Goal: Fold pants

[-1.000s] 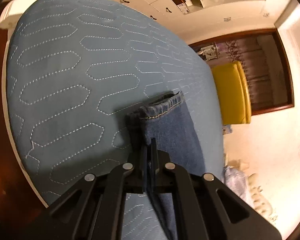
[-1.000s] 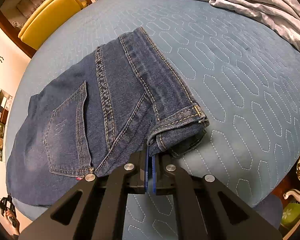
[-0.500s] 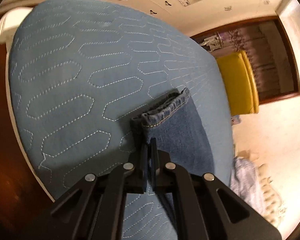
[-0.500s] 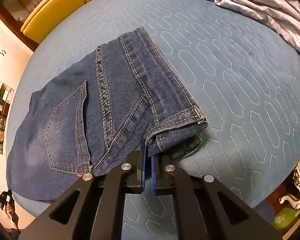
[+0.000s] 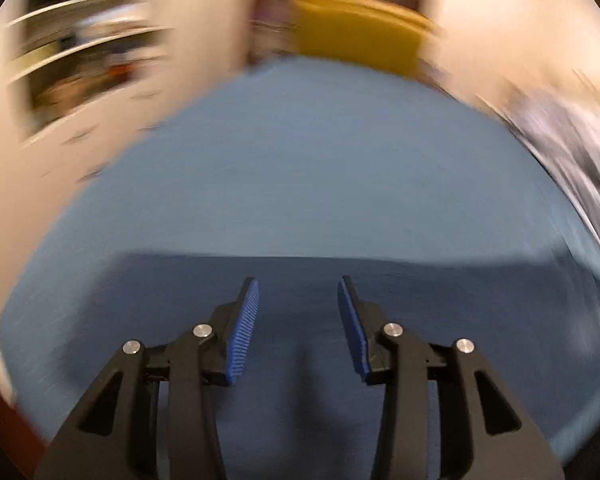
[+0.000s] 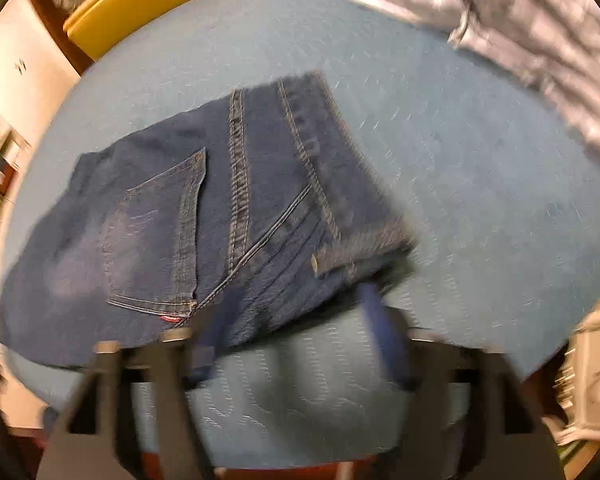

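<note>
**Both grips let go: the jeans lie folded on the bed**

Left wrist view: the picture is heavily smeared by motion. A second ago the left hand-held gripper (image 5: 298, 300) was pinched on a hemmed leg end of the jeans; its jaws have just been opening, and its blue pads (image 5: 246, 328) now stand apart with nothing between them. A darker blue band, most likely the jeans (image 5: 300, 280), crosses the lower middle of the frame beyond the fingertips, on the lighter blue bedspread (image 5: 300, 160). The view has swung round: a yellow chair (image 5: 356, 36) sits at top centre and blurred shelving (image 5: 84, 52) at the upper left.

Right wrist view: the right hand-held gripper (image 6: 296, 332), clamped on the folded denim edge half a second ago, has just been opening too. Its jaws are now wide apart, and no pad presses on the cloth; the near edge of the denim reaches only to the left finger. The jeans (image 6: 204, 216) lie left of centre on the quilted bedspread (image 6: 480, 184), back pocket up, waistband corner pointing to the right. A grey blanket (image 6: 520, 32) is heaped at the upper right, well apart from them.

I judge that this fold has been laid down and released; whether another fold is needed I cannot tell, since the whole bundle is not sharply seen.

Containers: none appear in either view, so nothing is held in any.
</note>
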